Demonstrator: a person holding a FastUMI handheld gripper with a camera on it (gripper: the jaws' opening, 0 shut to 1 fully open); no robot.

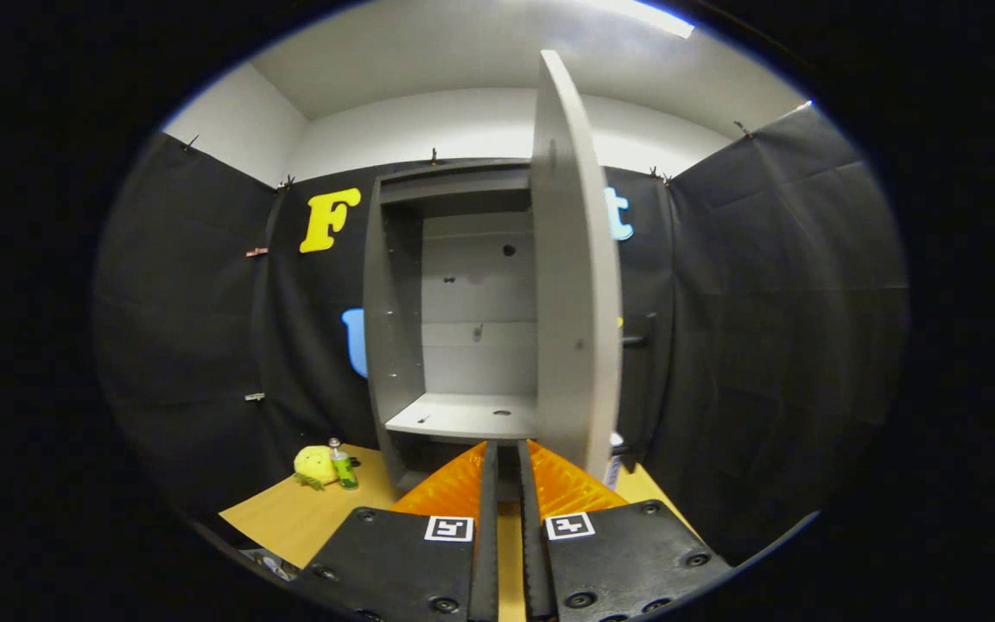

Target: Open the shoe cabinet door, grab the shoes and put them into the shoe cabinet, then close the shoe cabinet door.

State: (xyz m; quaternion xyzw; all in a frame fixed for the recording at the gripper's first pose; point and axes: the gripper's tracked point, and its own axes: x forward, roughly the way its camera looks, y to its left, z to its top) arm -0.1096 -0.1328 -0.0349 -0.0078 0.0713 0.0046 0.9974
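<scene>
While nearly closed, fingers (506,484) empty, cabinet door (573,276) open

Wooden table (290,518) bears shoe cabinet (394,345) (door open), bottle (343,466), yellow toy (314,465).

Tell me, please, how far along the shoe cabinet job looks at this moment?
Done: the grey shoe cabinet's tall door stands swung open, edge-on just ahead of the claw. In hand: nothing; the claw's fingers sit close together with a narrow gap, nothing between them. Left: the pale inner shelf holds no shoes, so they must be fetched, placed inside, and the door closed.
</scene>
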